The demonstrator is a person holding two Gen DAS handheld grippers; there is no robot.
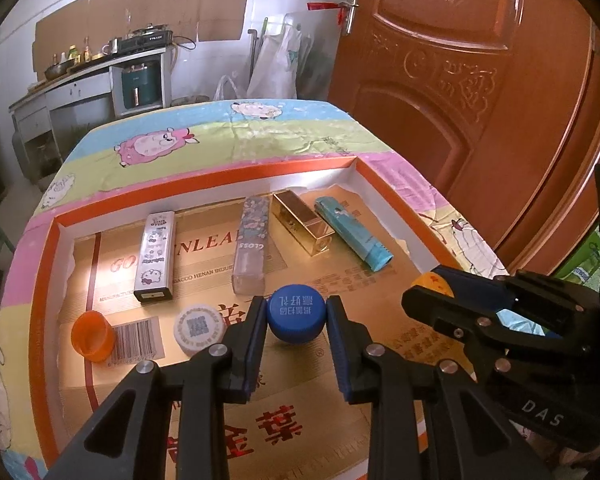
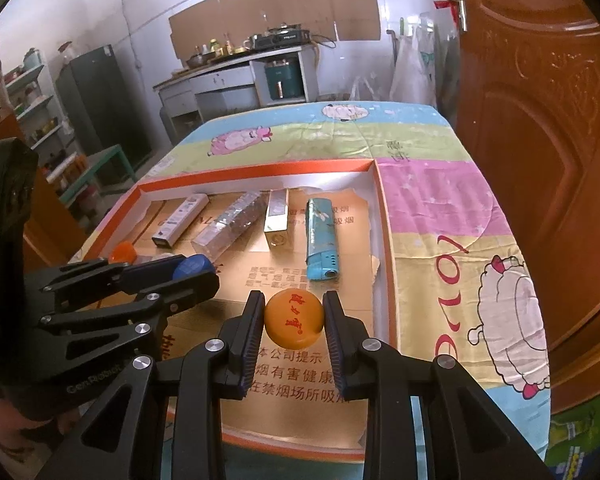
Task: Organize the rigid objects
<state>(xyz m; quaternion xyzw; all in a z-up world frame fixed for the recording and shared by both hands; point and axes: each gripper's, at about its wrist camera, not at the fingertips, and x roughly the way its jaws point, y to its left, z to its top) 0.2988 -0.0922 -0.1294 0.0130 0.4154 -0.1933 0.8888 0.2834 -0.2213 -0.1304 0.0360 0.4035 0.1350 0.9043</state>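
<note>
- While both tools hang over the orange-rimmed tray (image 1: 204,172), each pinches a bottle cap.
- Left gripper (image 1: 296,320): pads pressed on either side of the blue cap (image 1: 296,310), held clear above the tray's cardboard floor, near its front middle.
- Right gripper (image 2: 294,320): clamped on the orange cap with red lettering (image 2: 294,318), toward the tray's front right corner.
- Resting on the tray floor at front left: an open orange cap (image 1: 92,336) and a white cap (image 1: 199,328) beside it.
- Along the tray's back: a Hello Kitty box (image 1: 156,256), a clear floral tube (image 1: 252,244), a gold box (image 1: 304,224), a teal lighter (image 1: 354,236), side by side.
</note>
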